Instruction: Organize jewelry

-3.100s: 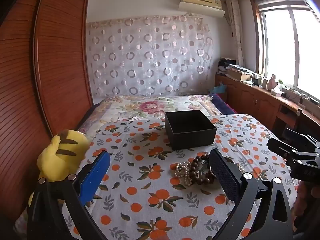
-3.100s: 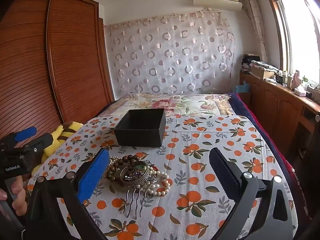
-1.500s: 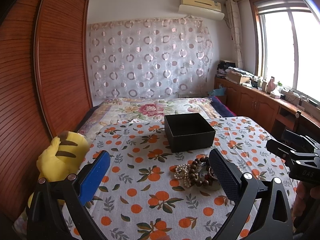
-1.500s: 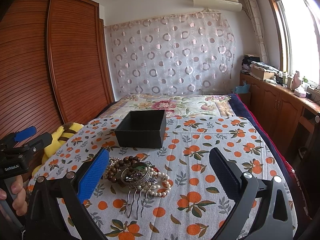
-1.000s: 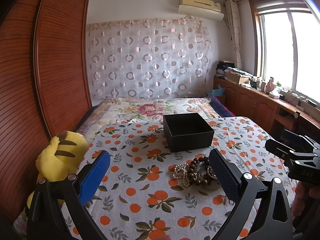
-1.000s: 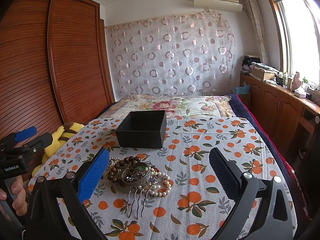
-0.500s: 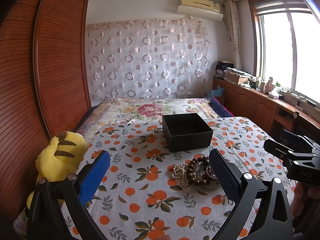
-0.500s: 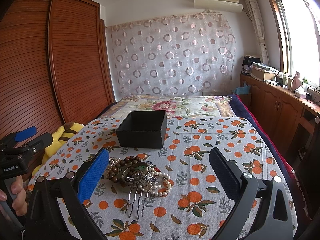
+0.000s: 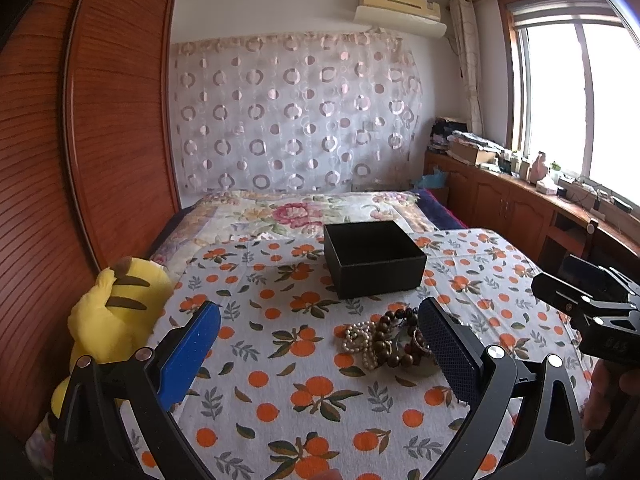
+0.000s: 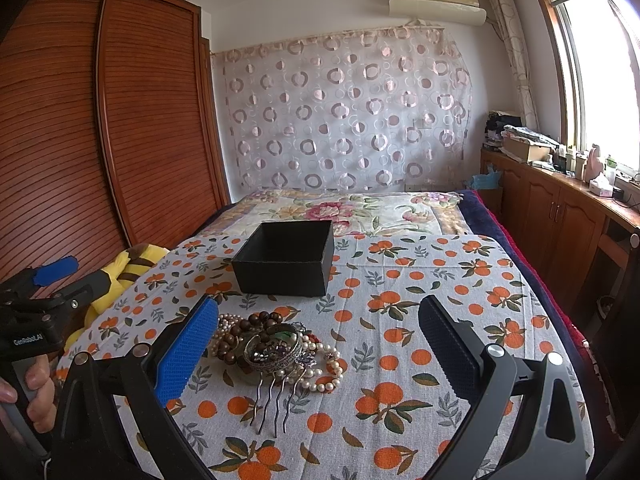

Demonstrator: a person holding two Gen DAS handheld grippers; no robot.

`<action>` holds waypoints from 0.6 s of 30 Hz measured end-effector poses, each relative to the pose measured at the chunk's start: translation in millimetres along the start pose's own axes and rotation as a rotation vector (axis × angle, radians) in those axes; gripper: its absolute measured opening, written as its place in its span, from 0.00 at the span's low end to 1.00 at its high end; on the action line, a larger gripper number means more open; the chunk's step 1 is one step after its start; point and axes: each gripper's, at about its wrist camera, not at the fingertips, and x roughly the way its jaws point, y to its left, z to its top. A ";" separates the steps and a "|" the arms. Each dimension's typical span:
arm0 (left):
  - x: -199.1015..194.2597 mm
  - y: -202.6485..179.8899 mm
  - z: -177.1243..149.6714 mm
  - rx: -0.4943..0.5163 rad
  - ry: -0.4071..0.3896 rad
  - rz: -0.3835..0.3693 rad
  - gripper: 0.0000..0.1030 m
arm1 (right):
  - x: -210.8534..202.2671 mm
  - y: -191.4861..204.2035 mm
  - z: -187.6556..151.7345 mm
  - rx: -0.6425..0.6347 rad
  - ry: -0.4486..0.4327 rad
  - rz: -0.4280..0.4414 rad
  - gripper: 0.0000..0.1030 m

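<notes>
Jewelry (image 9: 386,340) lies in a tangled heap on the orange-print cloth (image 9: 280,384) in the left wrist view, near the camera and right of centre, partly hidden behind the right finger of the left gripper (image 9: 320,354). That gripper hangs above the cloth with its jaws spread wide and nothing between them. The black box (image 9: 374,258) stands open farther back, apart from the heap. A yellow plush toy (image 9: 114,310) sits at the left edge of the cloth.

In the right wrist view, the right gripper (image 10: 318,354) is likewise released, its blue pad (image 10: 186,350) just left of the heap. Here the heap shows brown beads, pearls and a metal hair comb (image 10: 276,364) with prongs pointing toward the camera. The box lies beyond it. A hand (image 10: 34,390) holds the other tool at far left.
</notes>
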 end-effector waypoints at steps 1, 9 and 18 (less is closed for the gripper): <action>1.3 -0.7 -0.7 0.003 0.010 -0.006 0.93 | 1.1 -0.3 -0.8 0.002 0.001 0.000 0.98; 27.8 -5.0 -15.0 0.028 0.085 -0.055 0.93 | 9.6 -7.2 -3.3 -0.009 0.030 0.020 0.98; 70.3 -15.5 -26.3 0.044 0.174 -0.157 0.93 | 38.5 -26.1 -26.3 -0.046 0.131 0.041 0.67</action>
